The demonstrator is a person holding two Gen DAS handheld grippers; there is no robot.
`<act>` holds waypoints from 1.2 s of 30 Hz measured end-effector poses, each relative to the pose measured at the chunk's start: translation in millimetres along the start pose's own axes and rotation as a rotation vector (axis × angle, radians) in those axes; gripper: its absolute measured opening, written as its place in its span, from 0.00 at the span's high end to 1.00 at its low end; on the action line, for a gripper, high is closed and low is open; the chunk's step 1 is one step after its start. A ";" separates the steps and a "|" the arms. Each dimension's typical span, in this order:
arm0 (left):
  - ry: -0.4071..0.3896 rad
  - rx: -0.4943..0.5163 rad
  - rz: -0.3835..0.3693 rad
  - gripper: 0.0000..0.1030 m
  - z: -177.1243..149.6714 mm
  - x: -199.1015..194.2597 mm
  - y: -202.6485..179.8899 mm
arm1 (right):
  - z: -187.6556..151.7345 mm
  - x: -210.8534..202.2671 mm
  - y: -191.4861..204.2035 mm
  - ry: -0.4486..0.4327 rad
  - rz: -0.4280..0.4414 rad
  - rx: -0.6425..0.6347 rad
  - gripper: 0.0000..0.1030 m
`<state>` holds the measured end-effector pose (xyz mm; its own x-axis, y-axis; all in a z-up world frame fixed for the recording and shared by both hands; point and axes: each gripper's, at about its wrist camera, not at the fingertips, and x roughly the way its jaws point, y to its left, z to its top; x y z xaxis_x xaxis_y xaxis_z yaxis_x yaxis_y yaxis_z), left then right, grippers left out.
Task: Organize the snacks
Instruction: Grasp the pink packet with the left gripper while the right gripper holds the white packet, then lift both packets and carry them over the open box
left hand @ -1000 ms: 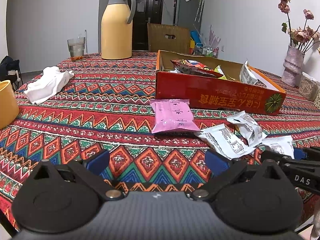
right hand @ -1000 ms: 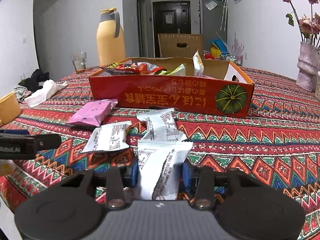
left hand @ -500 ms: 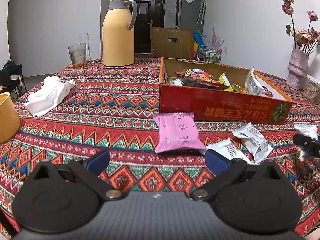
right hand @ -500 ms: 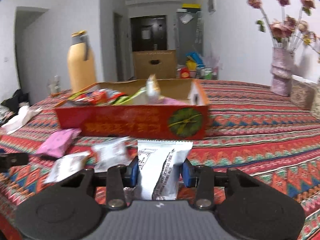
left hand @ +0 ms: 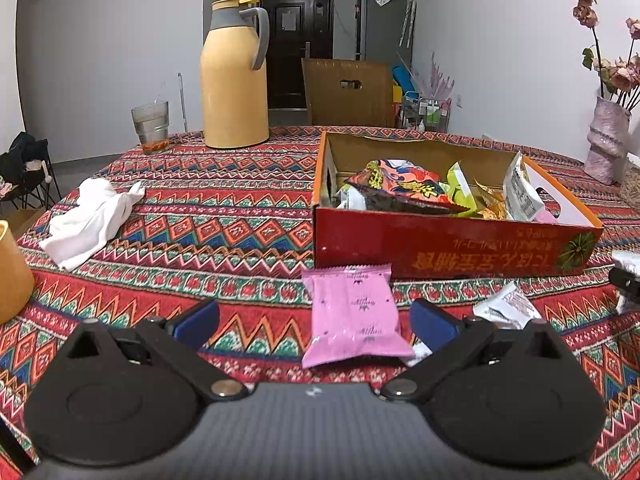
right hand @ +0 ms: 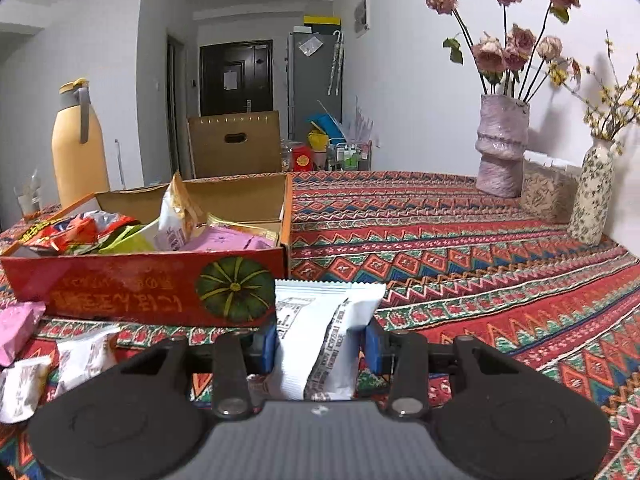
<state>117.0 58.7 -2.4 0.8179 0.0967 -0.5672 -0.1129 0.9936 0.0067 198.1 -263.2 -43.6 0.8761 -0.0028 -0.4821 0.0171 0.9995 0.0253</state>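
The right gripper (right hand: 320, 338) tilts a little downward over the table (right hand: 460, 248), its blue pads clamped on a white packet (right hand: 320, 344) that stands upright between them. Just ahead and to its left is the red box (right hand: 132, 284), its near right corner with the green pumpkin print right behind the packet. Left of the gripper two more white packets (right hand: 52, 364) lie on the cloth.

The left gripper (left hand: 314, 320) also points gently down, jaws wide with nothing between the pads. A pink packet (left hand: 354, 316) lies flat on the table just ahead, nearer its right finger (left hand: 434, 326), with the box just beyond it.

Only the left view shows the white cloth (left hand: 90, 220) far ahead-left, the glass (left hand: 151, 128), and the right gripper's tip (left hand: 624, 282) at its right edge. Only the right view shows the two vases (right hand: 502, 146) far ahead-right and a pink packet lying inside the box.
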 end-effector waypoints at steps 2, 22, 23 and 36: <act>0.005 0.008 0.003 0.00 3.1 5.6 -4.3 | -0.4 3.8 -0.2 0.013 0.015 -0.001 0.61; 0.107 -0.005 0.062 0.00 3.4 66.1 -23.1 | -2.5 4.0 -8.8 0.016 0.089 0.061 0.60; 0.107 -0.003 0.065 0.00 2.8 66.6 -23.6 | -2.5 4.4 -8.6 0.017 0.091 0.062 0.60; 0.122 -0.020 0.013 0.31 -0.5 67.5 -20.8 | -2.7 5.6 -8.4 0.022 0.101 0.064 0.60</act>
<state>174.3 44.5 -41.3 0.7415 0.1009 -0.6633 -0.1354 0.9908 -0.0006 201.5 -271.5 -48.9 0.8643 0.0994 -0.4931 -0.0396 0.9907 0.1302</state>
